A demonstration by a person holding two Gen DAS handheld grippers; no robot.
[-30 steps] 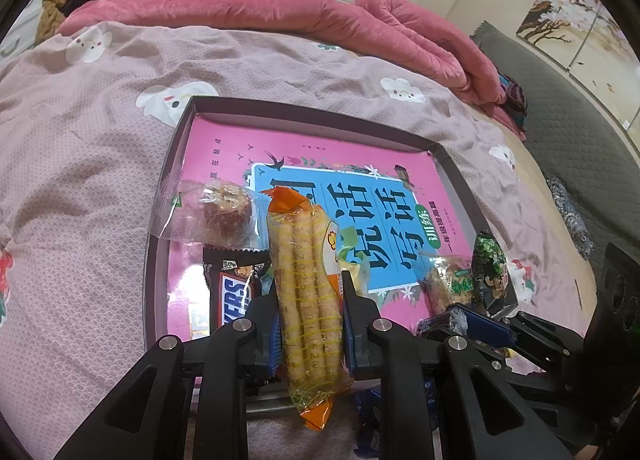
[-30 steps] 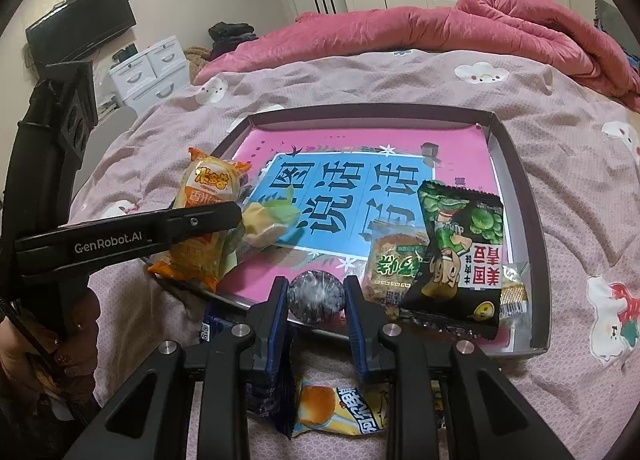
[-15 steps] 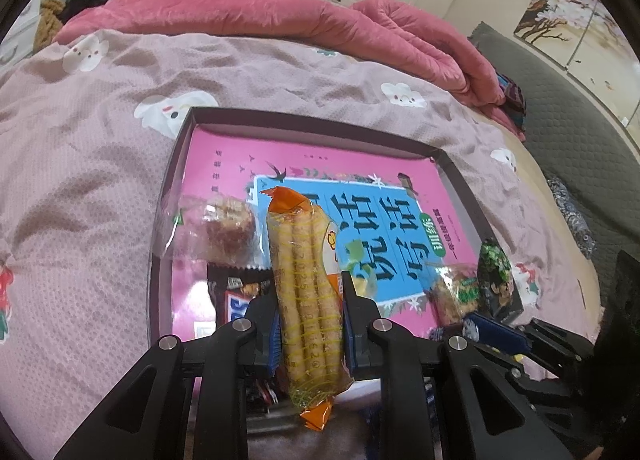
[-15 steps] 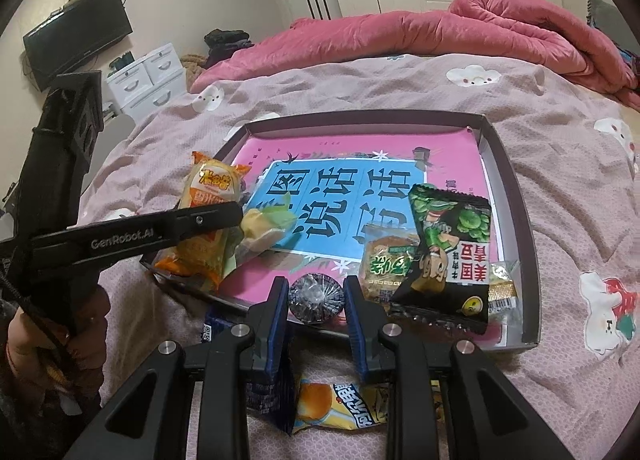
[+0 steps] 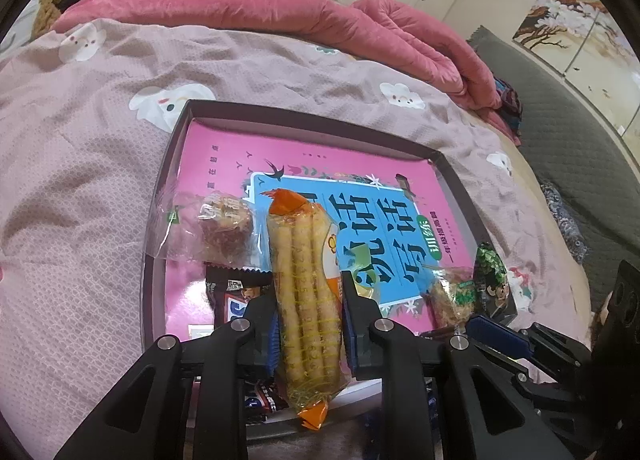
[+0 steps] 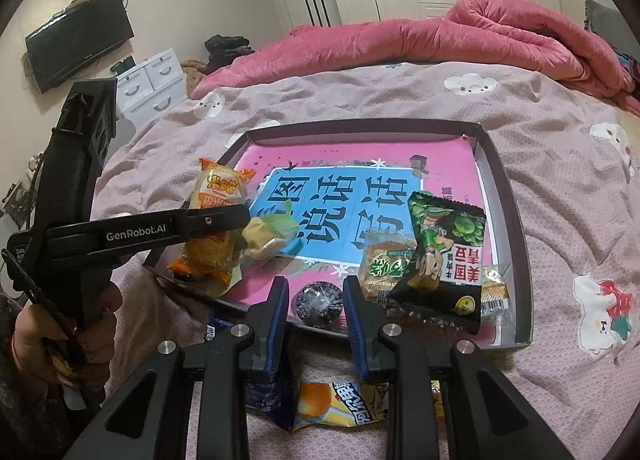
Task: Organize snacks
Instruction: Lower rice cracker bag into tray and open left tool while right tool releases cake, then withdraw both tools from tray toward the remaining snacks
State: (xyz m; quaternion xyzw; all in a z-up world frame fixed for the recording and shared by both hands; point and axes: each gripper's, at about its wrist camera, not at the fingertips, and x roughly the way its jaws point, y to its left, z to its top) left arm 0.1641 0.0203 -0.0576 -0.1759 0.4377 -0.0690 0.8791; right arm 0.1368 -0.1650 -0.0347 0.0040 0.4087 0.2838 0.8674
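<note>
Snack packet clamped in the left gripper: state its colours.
Clear wrapper with orange crimped ends over yellow-tan stick snacks, held in the left gripper; best in the left wrist view.

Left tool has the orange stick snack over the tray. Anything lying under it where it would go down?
Yes. The left tool holds the stick snack above the tray's near left corner, where a chocolate bar and a clear-wrapped pastry already lie. The pink book cover farther in is bare.

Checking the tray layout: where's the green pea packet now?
Right wrist view: green pea packet lies in the tray's near-right corner, overlapping a small yellow-green snack pack on its left.
</note>
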